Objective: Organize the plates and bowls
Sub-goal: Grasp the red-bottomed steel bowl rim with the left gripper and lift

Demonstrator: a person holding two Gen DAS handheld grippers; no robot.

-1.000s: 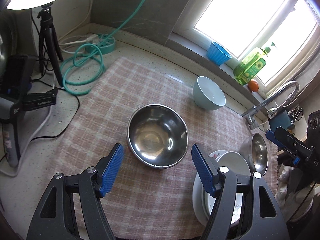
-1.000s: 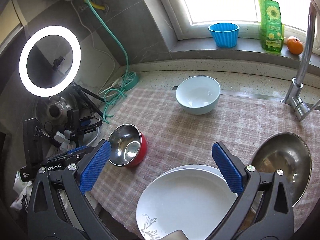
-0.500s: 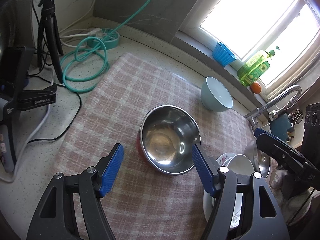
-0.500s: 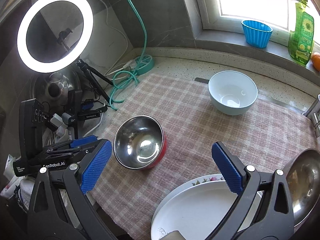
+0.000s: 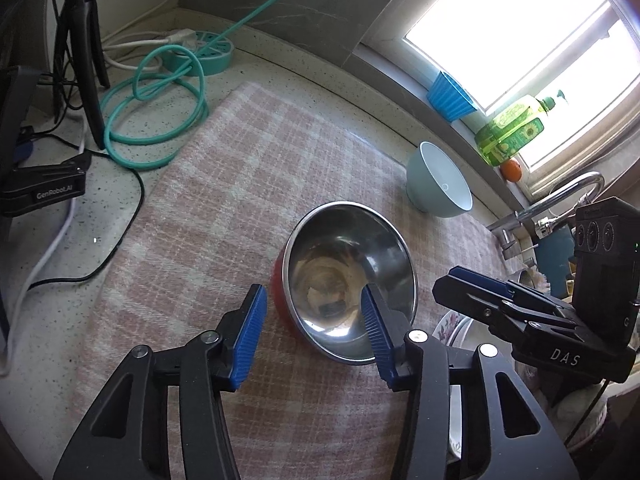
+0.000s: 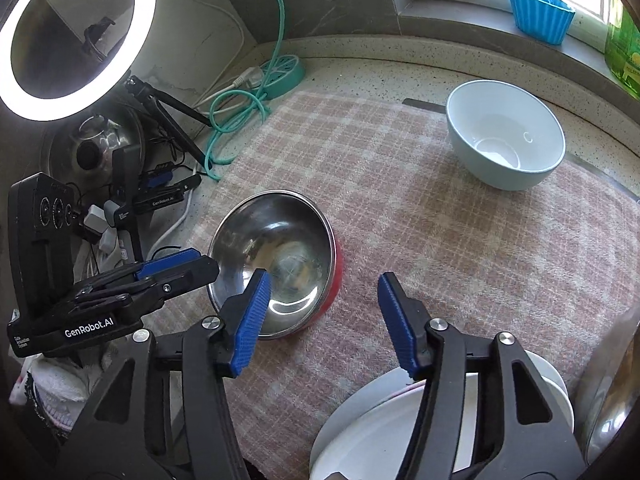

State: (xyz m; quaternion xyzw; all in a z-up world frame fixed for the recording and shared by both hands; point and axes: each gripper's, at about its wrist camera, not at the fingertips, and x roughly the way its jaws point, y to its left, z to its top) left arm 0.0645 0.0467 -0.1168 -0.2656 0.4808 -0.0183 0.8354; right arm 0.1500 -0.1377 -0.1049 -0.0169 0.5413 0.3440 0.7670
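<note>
Counter (image 5: 280, 64) of speckled stone, covered in the middle by pink checked cloth (image 5: 224, 184). Ring light (image 6: 76, 36) lit at far left in right wrist view, on black tripod (image 5: 86, 60). White plates (image 6: 400, 432) stacked at near edge of cloth, under right gripper (image 6: 324, 320). Steel bowl (image 5: 348, 276) with red outer wall upright on cloth, near its middle. Pale blue bowl (image 6: 506, 136) upright further back toward window sill, well apart from steel bowl. Second steel dish (image 6: 616, 400) partly seen at right edge, beside plates. Left gripper (image 5: 312, 332) pointed down at steel bowl, jaws closing at half width, near rim of bowl between them, right pad inside bowl, left pad outside red wall; contact not discernible. Right gripper jaws closing, about half wide, left pad over right rim of steel bowl, right pad over bare cloth; nothing pressed. Green hose (image 5: 160, 120) coiled on counter left of cloth. Blue cup (image 5: 450, 96), green bottle (image 5: 512, 130) and orange (image 5: 511, 169) on sill. Faucet (image 5: 560, 196) at right.
</note>
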